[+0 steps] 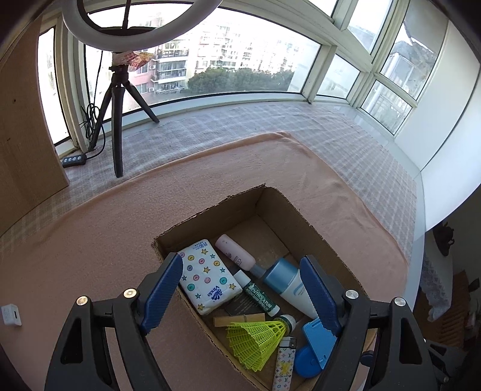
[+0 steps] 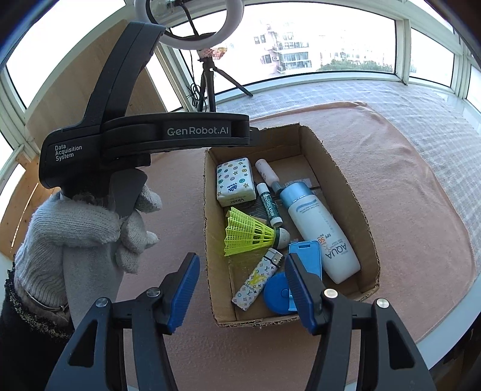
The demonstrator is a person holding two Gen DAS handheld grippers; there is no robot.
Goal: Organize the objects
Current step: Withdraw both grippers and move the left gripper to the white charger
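Both of your hand-held grippers, left (image 1: 242,288) and right (image 2: 242,288), hang wide open and empty over the near end of the cardboard box (image 2: 345,177) on the pink-covered bench. Reach in carelessly and a finger could catch the light yellow shuttlecock (image 2: 246,233) (it would crush easily) or knock the white sunscreen bottle (image 2: 318,228) lying at the right

Daylit bay windows (image 1: 240,54); ring light (image 1: 132,27) on tripod; peach blanket (image 1: 90,240)
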